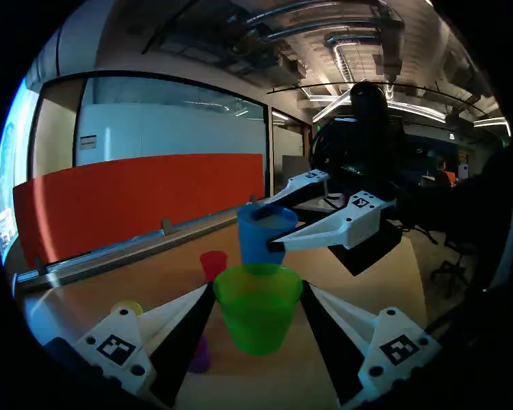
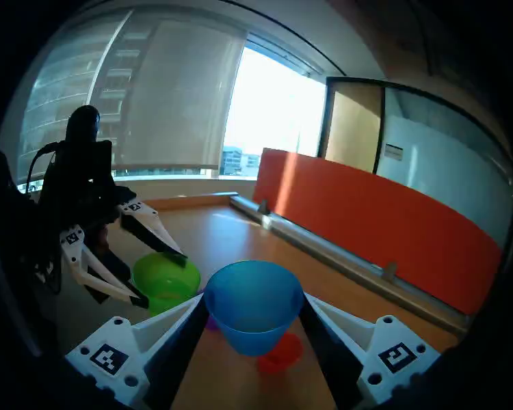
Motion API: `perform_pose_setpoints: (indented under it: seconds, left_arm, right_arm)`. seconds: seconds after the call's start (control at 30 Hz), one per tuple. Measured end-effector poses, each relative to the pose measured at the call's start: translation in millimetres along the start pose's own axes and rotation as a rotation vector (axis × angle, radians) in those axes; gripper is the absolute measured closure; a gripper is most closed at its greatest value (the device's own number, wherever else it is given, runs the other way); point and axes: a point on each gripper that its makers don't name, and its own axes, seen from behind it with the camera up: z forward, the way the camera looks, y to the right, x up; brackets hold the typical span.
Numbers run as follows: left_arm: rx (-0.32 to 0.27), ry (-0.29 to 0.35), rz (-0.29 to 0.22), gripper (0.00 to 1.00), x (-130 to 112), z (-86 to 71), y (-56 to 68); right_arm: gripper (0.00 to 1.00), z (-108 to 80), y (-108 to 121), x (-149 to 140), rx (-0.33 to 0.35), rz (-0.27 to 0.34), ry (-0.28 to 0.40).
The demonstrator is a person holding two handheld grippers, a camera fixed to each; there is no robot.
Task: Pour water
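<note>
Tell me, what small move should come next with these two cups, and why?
Probably tilt the blue cup toward the green cup. Both are upright, each gripped between fingers, and they are held close together, so pouring looks ready to start.

A green cup [image 1: 258,314], a blue cup [image 2: 253,307], a red cup [image 1: 213,262] and a purple cup [image 1: 200,355] are seen, the worktop [image 1: 178,273] is coloured light brown and the partition [image 1: 140,198] orange, and the white left hand-held gripper [image 1: 257,288] and right hand-held gripper [image 2: 254,298] are marked with black-and-white square tags.
</note>
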Motion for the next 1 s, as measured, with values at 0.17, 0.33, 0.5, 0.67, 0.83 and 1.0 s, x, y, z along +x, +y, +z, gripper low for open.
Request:
perform_pose_setpoints:
  seconds: [0.17, 0.33, 0.5, 0.67, 0.83, 1.0]
  left_arm:
    - [-0.002, -0.033, 0.002, 0.12, -11, 2.3, -0.6]
    - [-0.012, -0.074, 0.008, 0.11, -26, 4.8, 3.6]
    - [-0.023, -0.114, 0.011, 0.11, -42, 8.8, 8.0]
    - [-0.033, -0.143, 0.007, 0.11, -54, 13.7, 10.0]
    - [-0.040, -0.178, 0.006, 0.11, -68, 18.0, 11.7]
    - [-0.048, -0.222, 0.019, 0.11, -85, 22.5, 15.5]
  right_arm:
    - [0.09, -3.6, -2, -21, 0.013, 0.020, -0.046]
    - [0.08, -4.7, -11, -47, 0.058, 0.057, -0.110]
    - [0.08, -4.6, -20, -70, 0.090, 0.061, -0.165]
    - [0.08, -3.4, -26, -92, 0.111, 0.059, -0.213]
    - [0.08, 0.2, -28, -111, 0.122, 0.075, -0.253]
    - [0.09, 3.9, -30, -129, 0.131, 0.082, -0.294]
